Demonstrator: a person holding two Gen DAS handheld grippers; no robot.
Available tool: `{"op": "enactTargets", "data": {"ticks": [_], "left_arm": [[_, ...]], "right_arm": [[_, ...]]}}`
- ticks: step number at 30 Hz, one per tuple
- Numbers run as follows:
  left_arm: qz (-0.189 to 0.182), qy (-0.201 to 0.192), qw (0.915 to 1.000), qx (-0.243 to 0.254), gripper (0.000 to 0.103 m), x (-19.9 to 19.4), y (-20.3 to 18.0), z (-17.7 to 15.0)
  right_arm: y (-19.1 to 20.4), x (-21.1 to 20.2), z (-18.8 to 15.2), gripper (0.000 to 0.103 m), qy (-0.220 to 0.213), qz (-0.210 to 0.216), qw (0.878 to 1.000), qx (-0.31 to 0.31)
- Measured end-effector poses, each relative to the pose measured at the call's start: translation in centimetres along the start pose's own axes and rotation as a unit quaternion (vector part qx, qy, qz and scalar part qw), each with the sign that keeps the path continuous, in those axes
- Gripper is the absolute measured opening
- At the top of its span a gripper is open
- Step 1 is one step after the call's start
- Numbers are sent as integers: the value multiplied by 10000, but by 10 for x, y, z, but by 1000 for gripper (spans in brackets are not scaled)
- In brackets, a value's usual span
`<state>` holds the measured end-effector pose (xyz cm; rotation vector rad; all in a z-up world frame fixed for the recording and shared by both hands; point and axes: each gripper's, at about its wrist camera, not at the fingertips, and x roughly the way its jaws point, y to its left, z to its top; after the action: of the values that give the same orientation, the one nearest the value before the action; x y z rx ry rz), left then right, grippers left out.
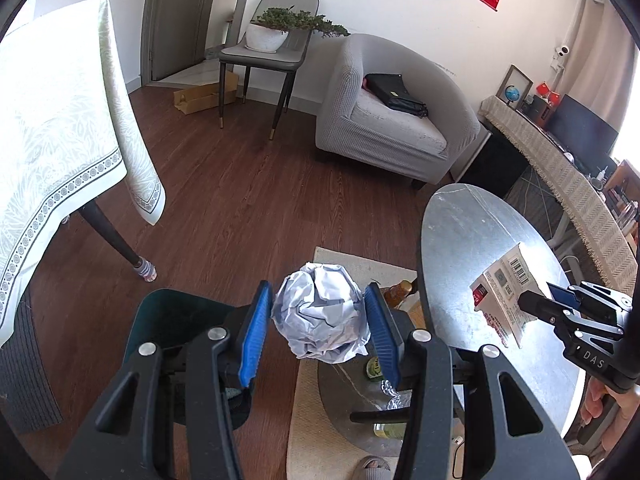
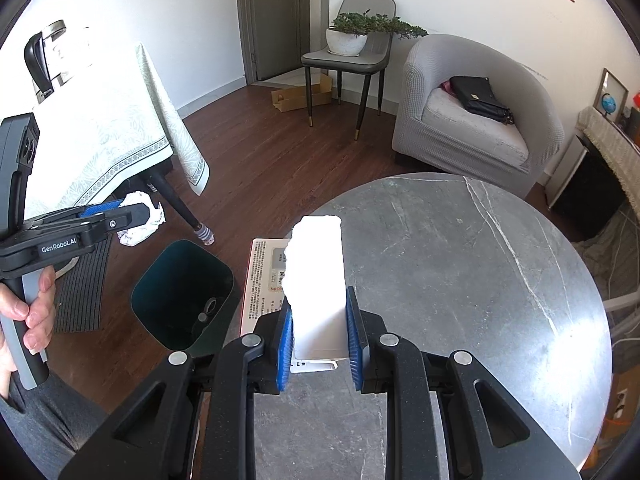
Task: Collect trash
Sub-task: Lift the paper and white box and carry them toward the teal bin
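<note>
1. Seen from the right wrist, the round grey marble desk (image 2: 460,264) fills the foreground, with a dark green trash bin (image 2: 182,294) standing open on the wooden floor just beside its left edge.
2. Left tongs (image 1: 318,320) stand about half spread, their blue pads pinching a crumpled ball of white paper (image 1: 320,314) from both sides; the ball hangs in the air above the floor, near the bin (image 1: 176,320).
3. Right tongs (image 2: 318,332) are drawn close together, pinching a torn white carton (image 2: 318,280) by its lower end. The carton is held over the desk's left edge, its ragged top upward, printed text and a barcode on its side.
</note>
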<state>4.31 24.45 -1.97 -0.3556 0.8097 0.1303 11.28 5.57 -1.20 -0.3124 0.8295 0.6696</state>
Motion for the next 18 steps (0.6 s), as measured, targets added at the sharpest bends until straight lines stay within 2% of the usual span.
{"op": "enactTargets", "data": {"ticks": [6,14,18], "left_arm": [[304,148,9992,-191,50,6,31,-12],[650,432,9953,-575,50,24,82,-33],[824,641,9931,-536,50,34,99,-43]], "right_arm": [[31,13,14,23,-124,299,9992,-217],[74,26,30,23,-53,661,9973,-324],[89,36,32,23,61,805,9961,-363]]}}
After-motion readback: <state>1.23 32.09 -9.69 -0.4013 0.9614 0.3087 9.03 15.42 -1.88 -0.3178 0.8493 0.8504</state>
